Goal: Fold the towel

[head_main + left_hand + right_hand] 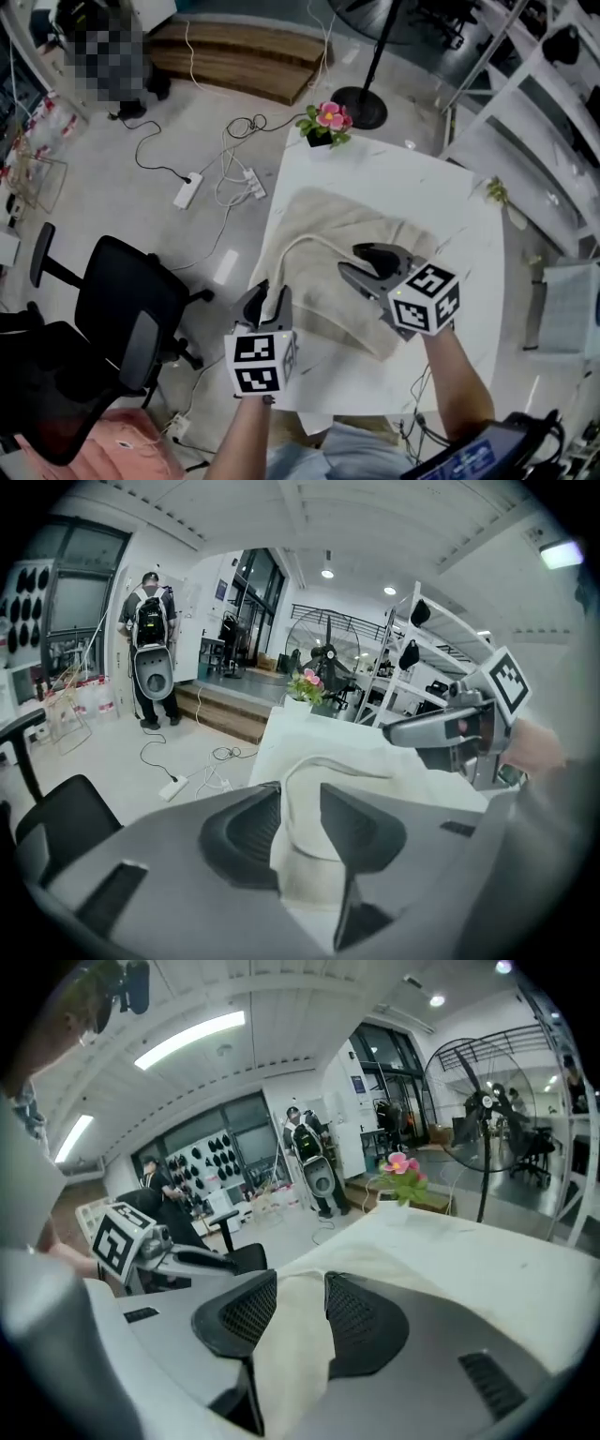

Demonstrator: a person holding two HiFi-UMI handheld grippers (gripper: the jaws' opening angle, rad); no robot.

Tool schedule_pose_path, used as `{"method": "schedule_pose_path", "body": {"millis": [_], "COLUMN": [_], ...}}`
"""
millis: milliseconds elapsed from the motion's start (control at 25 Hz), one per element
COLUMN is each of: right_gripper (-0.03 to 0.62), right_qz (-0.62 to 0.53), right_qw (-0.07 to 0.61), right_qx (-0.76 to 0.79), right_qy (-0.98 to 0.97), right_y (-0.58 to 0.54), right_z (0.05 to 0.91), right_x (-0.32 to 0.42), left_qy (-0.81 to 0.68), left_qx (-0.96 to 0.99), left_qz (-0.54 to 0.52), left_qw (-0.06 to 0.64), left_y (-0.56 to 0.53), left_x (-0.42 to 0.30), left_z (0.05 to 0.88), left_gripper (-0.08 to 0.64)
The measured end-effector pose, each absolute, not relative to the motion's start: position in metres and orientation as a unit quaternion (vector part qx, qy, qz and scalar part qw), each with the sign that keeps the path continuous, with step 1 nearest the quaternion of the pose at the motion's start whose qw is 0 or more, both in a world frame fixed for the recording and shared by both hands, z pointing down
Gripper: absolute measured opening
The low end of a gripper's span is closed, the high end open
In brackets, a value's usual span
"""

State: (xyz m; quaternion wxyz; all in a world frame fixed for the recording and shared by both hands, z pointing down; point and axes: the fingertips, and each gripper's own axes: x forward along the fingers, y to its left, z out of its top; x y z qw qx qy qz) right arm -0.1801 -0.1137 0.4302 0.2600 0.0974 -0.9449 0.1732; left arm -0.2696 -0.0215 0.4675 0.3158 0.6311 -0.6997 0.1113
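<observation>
Towel [328, 272], cream and soft, lies doubled over on the white table [450, 197]. It spreads from the left edge toward the middle, with one rolled hem curving across its top layer. Its near part reaches close to the table's near edge.

My left gripper [298, 799] sits at the towel's near-left part, close to the table's left edge. Its jaws stand well apart, and the cloth shows in the gap with neither pad pressing on it.

My right gripper [300, 1283] hovers above the towel's middle, pointing toward the left. Its mesh-faced jaws are also parted, with cloth showing in the gap but nothing clamped.

Each gripper carries a cube with black-and-white square markers; these are patterns, not letters I can read.

A potted pink flower [326, 124] stands at the far-left corner of the table.
</observation>
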Motion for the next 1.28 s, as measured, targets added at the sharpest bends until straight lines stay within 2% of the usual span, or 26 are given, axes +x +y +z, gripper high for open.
{"method": "schedule_pose_path", "body": {"millis": [240, 400, 560, 640, 720, 760, 800, 960, 1280], "right_gripper": [0.187, 0.197, 0.211, 0.165, 0.101, 0.047, 0.034, 0.032, 0.029], "right_qz": [0.077, 0.015, -0.019, -0.034, -0.033, -0.03, -0.026, -0.012, -0.102], "right_qw": [0.335, 0.359, 0.382, 0.399, 0.397, 0.392, 0.386, 0.364, 0.335], "right_qx": [0.088, 0.042, 0.014, 0.019, 0.023, 0.026, 0.028, 0.032, 0.087], "right_qy": [-0.935, -0.932, -0.924, -0.916, -0.917, -0.919, -0.922, -0.931, -0.933], "right_y": [-0.145, -0.143, -0.144, -0.152, -0.159, -0.163, -0.165, -0.174, -0.206], "right_z": [0.469, 0.483, 0.499, 0.507, 0.507, 0.505, 0.502, 0.486, 0.446], "right_x": [-0.109, -0.11, -0.116, -0.115, -0.116, -0.116, -0.116, -0.119, -0.149], "left_qy": [-0.713, -0.716, -0.719, -0.721, -0.72, -0.72, -0.72, -0.719, -0.719], "left_qx": [0.604, 0.589, 0.577, 0.574, 0.573, 0.574, 0.574, 0.579, 0.59], "left_qz": [0.157, 0.178, 0.189, 0.193, 0.195, 0.194, 0.192, 0.181, 0.119], "left_qw": [0.321, 0.33, 0.338, 0.338, 0.338, 0.339, 0.338, 0.34, 0.348], "left_y": [-0.043, -0.047, -0.047, -0.046, -0.046, -0.046, -0.045, -0.044, -0.024], "left_x": [-0.274, -0.278, -0.28, -0.281, -0.282, -0.282, -0.283, -0.282, -0.274], "left_z": [0.493, 0.508, 0.517, 0.519, 0.521, 0.521, 0.52, 0.513, 0.477], "left_gripper": [0.14, 0.119, 0.067, 0.032, 0.028, 0.028, 0.028, 0.026, 0.025]}}
